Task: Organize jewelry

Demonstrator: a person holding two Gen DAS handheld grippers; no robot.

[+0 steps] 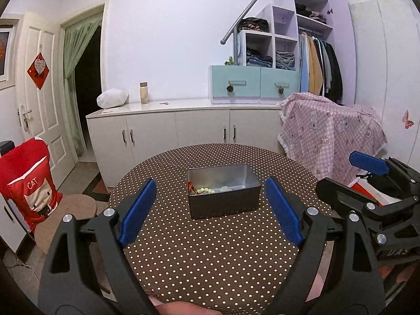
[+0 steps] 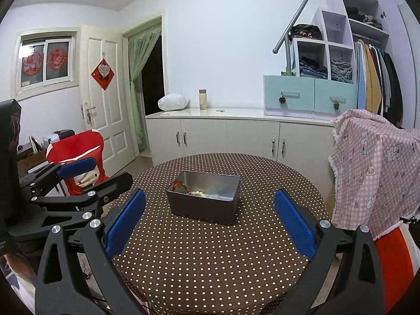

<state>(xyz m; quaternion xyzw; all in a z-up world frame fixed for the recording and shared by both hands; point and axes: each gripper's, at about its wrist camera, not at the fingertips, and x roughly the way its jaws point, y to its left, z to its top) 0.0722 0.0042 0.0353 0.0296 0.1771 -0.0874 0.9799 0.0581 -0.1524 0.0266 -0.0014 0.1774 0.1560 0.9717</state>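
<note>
Jewelry (image 1: 207,190) inside tin (image 1: 223,202), mid-table (image 1: 210,249).

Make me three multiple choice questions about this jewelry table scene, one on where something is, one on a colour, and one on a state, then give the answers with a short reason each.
1. Where are the beaded bracelets?
A. On the tablecloth beside the tin
B. Inside the metal tin
C. On the white cabinet

2. What colour are the pads on the gripper fingers?
A. Blue
B. Red
C. Green

3. How does the left gripper stand?
A. Shut on a bracelet
B. Shut on the tin's rim
C. Open and holding nothing

Answers: B, the beads lie on the tin's floor at its near left; A, every finger pad in both views is blue; C, its fingers stand wide apart with only tablecloth and tin between them.
</note>
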